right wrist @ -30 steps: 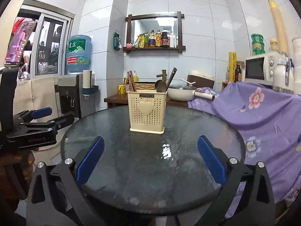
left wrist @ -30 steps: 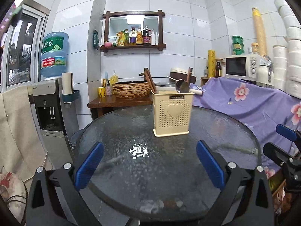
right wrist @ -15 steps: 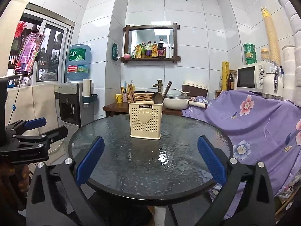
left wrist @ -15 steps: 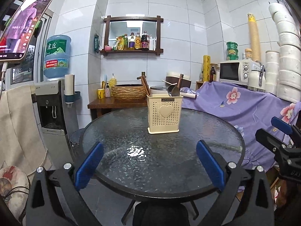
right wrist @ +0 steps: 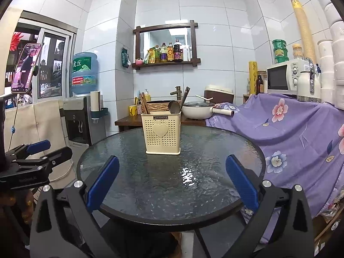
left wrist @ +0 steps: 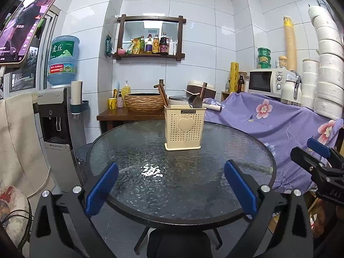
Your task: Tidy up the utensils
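The cream utensil holder (left wrist: 183,127) stands upright toward the far edge of the round glass worktop (left wrist: 150,185), chopsticks (left wrist: 163,95) and ladle (left wrist: 194,102) poking out. Your left gripper (left wrist: 171,188) and right gripper (right wrist: 171,182) hang spread wide and empty off the near edge. Careful: it's light, and a nudge could tip it on slick glass. You've backed away since a second ago.

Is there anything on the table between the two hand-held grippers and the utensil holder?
Nothing visible. Bare glass table lies between the holder and both open grippers, left and right.
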